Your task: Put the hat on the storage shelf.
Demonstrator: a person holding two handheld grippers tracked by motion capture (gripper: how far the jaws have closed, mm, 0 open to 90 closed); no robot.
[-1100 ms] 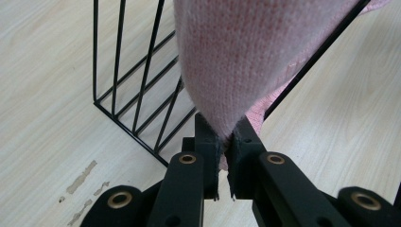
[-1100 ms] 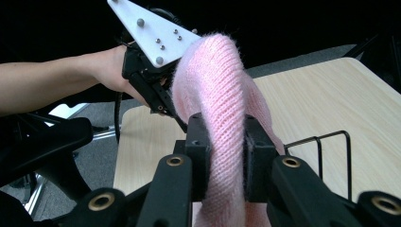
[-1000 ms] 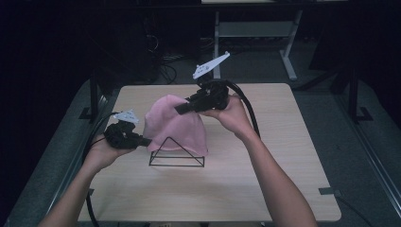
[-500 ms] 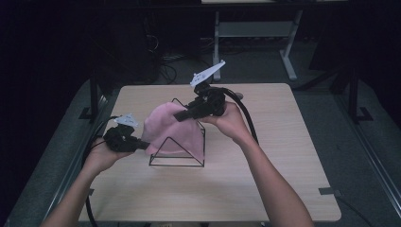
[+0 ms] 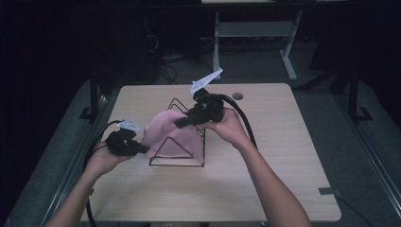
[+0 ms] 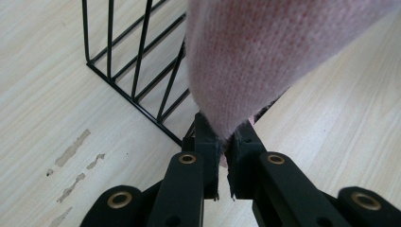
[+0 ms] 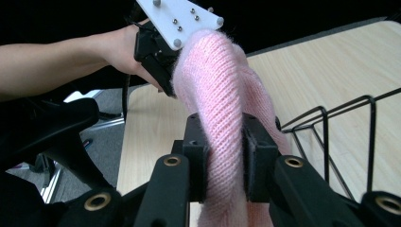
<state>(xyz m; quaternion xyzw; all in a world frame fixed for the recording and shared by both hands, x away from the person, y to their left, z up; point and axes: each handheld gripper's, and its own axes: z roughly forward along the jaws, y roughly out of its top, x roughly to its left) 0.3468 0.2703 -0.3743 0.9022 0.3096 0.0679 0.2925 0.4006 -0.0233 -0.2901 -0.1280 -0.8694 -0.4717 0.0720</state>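
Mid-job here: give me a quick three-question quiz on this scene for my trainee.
1. True or false: both grippers are clamped on the pink knit hat.
2. What does the hat hang over? A) black wire rack B) wooden box C) metal bowl
3. In the high view, which gripper is higher in the picture, the left gripper or the right gripper?

Key:
1. True; each gripper view shows knit pinched between its jaws.
2. A.
3. The right gripper.

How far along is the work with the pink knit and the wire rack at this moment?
Done: both grippers have hold of the pink knit, left gripper on an edge, right gripper on a thick fold. In hand: the knit hangs stretched over the black wire rack. Left: settling it on the rack and letting go.
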